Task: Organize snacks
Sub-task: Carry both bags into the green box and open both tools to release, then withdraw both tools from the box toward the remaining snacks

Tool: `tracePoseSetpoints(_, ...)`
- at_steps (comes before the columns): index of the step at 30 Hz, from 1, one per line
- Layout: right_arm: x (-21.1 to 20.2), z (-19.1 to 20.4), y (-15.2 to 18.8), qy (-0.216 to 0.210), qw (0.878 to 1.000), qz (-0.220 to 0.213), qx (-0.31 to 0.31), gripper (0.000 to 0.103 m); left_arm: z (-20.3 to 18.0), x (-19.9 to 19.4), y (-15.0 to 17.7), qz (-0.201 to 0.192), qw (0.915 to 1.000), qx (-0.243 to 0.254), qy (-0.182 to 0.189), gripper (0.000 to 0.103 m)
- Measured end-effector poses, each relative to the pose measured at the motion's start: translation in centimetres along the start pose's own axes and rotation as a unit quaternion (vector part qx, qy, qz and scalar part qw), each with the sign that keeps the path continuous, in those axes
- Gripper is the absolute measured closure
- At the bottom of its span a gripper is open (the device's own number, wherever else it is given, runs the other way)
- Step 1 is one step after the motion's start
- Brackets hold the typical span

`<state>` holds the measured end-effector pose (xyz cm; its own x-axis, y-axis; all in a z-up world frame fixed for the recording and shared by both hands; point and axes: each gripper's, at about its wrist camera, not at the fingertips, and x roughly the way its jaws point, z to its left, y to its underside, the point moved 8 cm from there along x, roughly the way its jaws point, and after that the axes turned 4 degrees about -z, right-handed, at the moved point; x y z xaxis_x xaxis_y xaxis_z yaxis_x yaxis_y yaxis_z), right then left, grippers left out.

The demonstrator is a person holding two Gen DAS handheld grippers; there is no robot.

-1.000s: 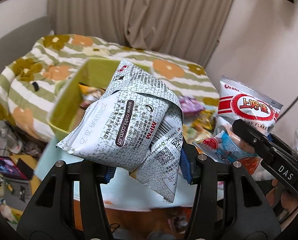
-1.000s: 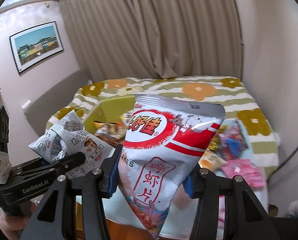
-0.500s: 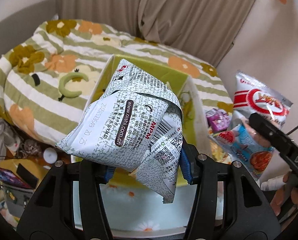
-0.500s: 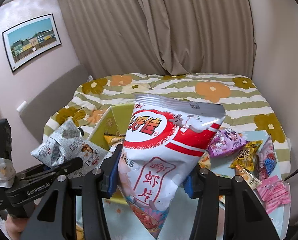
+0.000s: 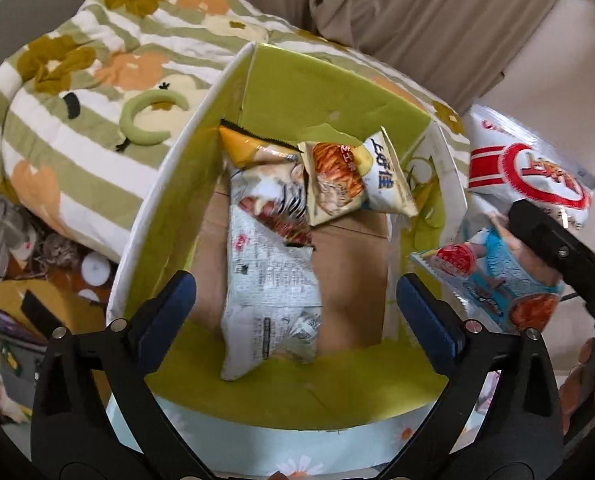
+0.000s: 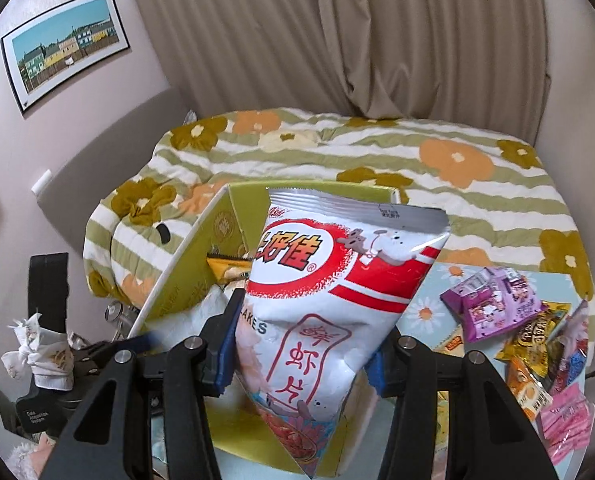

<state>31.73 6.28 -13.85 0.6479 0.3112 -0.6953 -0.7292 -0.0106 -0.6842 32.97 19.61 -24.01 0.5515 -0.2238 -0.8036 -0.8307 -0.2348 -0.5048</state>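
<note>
My left gripper (image 5: 295, 304) is open and empty above a yellow-green cardboard box (image 5: 337, 92). A grey-white snack bag (image 5: 269, 292) lies in the box below it, beside two other snack bags (image 5: 349, 184). My right gripper (image 6: 301, 348) is shut on a red-and-white shrimp flakes bag (image 6: 329, 300), held upright just right of the box (image 6: 217, 232). That bag (image 5: 525, 172) also shows at the right edge of the left wrist view, with the right gripper's finger in front of it.
Several loose snack packets (image 6: 497, 304) lie on the light blue daisy tablecloth (image 6: 429, 308) right of the box. A bed with a striped floral quilt (image 6: 377, 152) stands behind the table. Floor clutter (image 5: 37, 248) lies to the left.
My left gripper has opened and let go of the grey-white bag, which now lies in the box. Both grippers have moved closer over the box. The right gripper still holds its bag.
</note>
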Motion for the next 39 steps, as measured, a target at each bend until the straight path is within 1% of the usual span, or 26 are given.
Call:
tracePoseSetpoints(5,1.7,-0.3,0.5,-0.008,1.000,0.024,-0.004,0.056,0.8,-0.7,0.2,-0.006,0.9999,-0.008,-0.004,0.003)
tracePoseSetpoints(9,2.7,-0.1,0.9,-0.020,0.999,0.045,-0.004,0.056,1.3,-1.4,0.2,-0.019,0.9996,-0.006,-0.019,0.003)
tracePoseSetpoints(11,4.0,0.5,1.3,-0.031,0.996,0.077,-0.016,0.056,1.7,-1.5,0.2,-0.021,0.9994,-0.004,-0.026,0.003)
tracePoseSetpoints(13,5.2,0.8,1.6,-0.042,0.994,0.098,-0.010,0.056,2.0,-1.7,0.3,-0.024,0.9992,-0.003,-0.032,0.003)
tracePoseSetpoints(17,7.3,1.0,2.2,-0.045,0.990,0.131,0.000,0.056,2.6,-2.0,0.4,-0.025,0.9989,-0.004,-0.039,0.003)
tracePoseSetpoints(21,8.1,1.5,2.8,-0.048,0.987,0.155,-0.003,0.055,2.9,-1.9,0.3,-0.026,0.9987,-0.005,-0.044,0.003)
tracePoseSetpoints(23,8.3,1.4,2.8,-0.043,0.987,0.158,-0.006,0.051,2.7,-1.8,0.4,-0.025,0.9988,-0.005,-0.042,0.003)
tracePoseSetpoints(24,8.3,1.3,2.7,-0.040,0.987,0.155,-0.003,0.035,2.6,-1.8,0.4,-0.024,0.9988,-0.004,-0.042,0.003)
tracePoseSetpoints(25,8.2,1.1,2.6,-0.040,0.988,0.149,0.001,0.011,2.5,-1.8,0.5,-0.024,0.9988,-0.001,-0.043,0.003)
tracePoseSetpoints(26,7.9,1.0,2.4,-0.042,0.990,0.138,0.004,0.004,2.4,-1.8,0.6,-0.024,0.9987,0.003,-0.045,0.003)
tracePoseSetpoints(27,7.6,0.9,2.2,-0.044,0.991,0.130,0.006,0.002,2.3,-1.8,0.7,-0.024,0.9987,0.006,-0.045,0.003)
tracePoseSetpoints(30,6.8,0.4,2.4,-0.045,0.992,0.117,0.004,0.002,2.0,-1.9,1.0,-0.022,0.9989,0.007,-0.041,0.003)
tracePoseSetpoints(33,6.2,0.1,2.8,-0.039,0.993,0.115,-0.005,0.002,1.6,-2.2,1.2,-0.024,0.9990,0.011,-0.037,0.003)
tracePoseSetpoints(35,5.3,0.2,2.9,-0.042,0.993,0.109,-0.011,0.002,1.2,-2.7,1.2,-0.026,0.9988,0.017,-0.038,0.003)
tracePoseSetpoints(39,3.2,0.7,2.3,-0.041,0.995,0.085,-0.019,0.002,0.5,-4.5,1.2,-0.042,0.9979,0.028,-0.040,0.003)
